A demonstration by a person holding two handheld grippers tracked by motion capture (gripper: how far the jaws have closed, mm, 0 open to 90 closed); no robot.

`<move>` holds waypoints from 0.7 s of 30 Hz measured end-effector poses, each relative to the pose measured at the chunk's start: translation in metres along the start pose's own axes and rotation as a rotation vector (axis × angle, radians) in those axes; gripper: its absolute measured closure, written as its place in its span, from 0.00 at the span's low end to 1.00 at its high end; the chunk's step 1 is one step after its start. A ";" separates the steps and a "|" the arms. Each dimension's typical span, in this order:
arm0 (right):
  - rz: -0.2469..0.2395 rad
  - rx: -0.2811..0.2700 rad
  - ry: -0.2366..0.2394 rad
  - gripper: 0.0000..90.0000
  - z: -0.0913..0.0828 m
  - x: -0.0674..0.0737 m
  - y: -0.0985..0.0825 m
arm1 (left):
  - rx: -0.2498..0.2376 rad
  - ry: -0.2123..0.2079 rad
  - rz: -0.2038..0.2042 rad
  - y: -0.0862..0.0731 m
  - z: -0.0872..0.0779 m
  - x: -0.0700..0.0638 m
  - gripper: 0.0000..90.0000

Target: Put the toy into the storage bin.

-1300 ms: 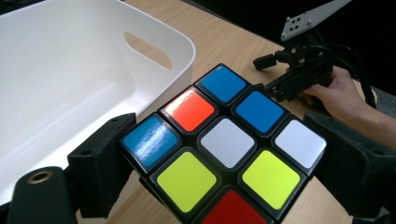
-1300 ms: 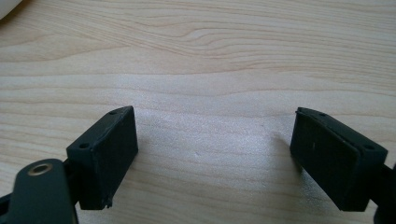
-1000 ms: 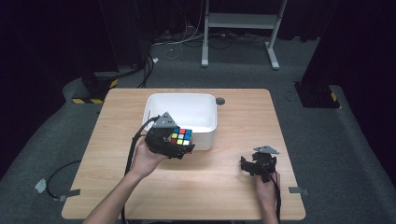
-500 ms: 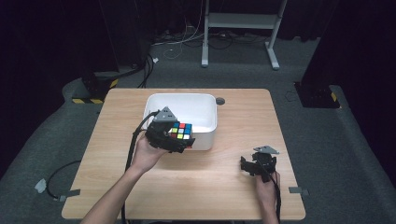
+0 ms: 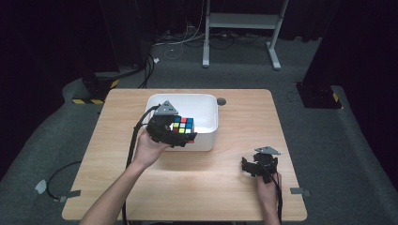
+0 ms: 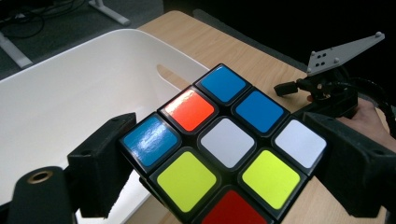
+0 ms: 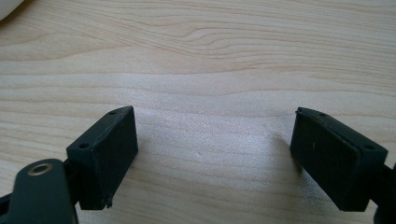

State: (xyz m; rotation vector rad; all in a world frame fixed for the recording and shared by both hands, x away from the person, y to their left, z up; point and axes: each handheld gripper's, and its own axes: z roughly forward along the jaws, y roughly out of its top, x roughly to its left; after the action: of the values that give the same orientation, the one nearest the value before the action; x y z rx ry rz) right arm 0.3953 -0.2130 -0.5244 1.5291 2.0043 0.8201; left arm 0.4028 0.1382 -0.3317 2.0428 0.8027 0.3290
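Observation:
A scrambled puzzle cube [image 5: 183, 126] [image 6: 219, 149] with blue, orange, white, yellow and red stickers is clamped between the jaws of my left gripper [image 5: 174, 132] [image 6: 219, 161]. It hangs over the front wall of a white bin [image 5: 206, 112] [image 6: 60, 102]. My right gripper [image 5: 248, 167] [image 7: 224, 158] rests low over the bare wood at the table's front right, open, with nothing between its jaws. The left gripper view also catches that right gripper [image 6: 327, 88] farther off, behind the cube.
The wooden table [image 5: 244, 112] has bare room to the right of the bin and along its front. A small dark round spot [image 5: 221, 101] sits by the bin's back right corner. Cables lie on the grey floor [image 5: 56, 178] around the table.
My left gripper has carried the cube a little up and toward the bin. The right gripper has stayed where it was.

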 end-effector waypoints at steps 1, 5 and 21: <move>0.000 0.000 0.000 0.16 0.000 0.000 0.000 | 0.000 -0.001 -0.002 0.000 0.000 0.000 0.15; -0.001 0.000 0.000 0.16 0.000 0.000 0.000 | -0.003 0.008 -0.004 0.004 0.001 0.003 0.15; -0.003 0.000 0.001 0.16 0.000 0.000 0.000 | -0.017 0.070 -0.059 0.010 0.007 0.024 0.15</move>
State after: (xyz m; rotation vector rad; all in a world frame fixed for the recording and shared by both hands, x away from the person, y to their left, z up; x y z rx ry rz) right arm 0.3950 -0.2130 -0.5244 1.5258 2.0068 0.8203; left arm 0.4288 0.1459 -0.3295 1.9972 0.8975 0.3742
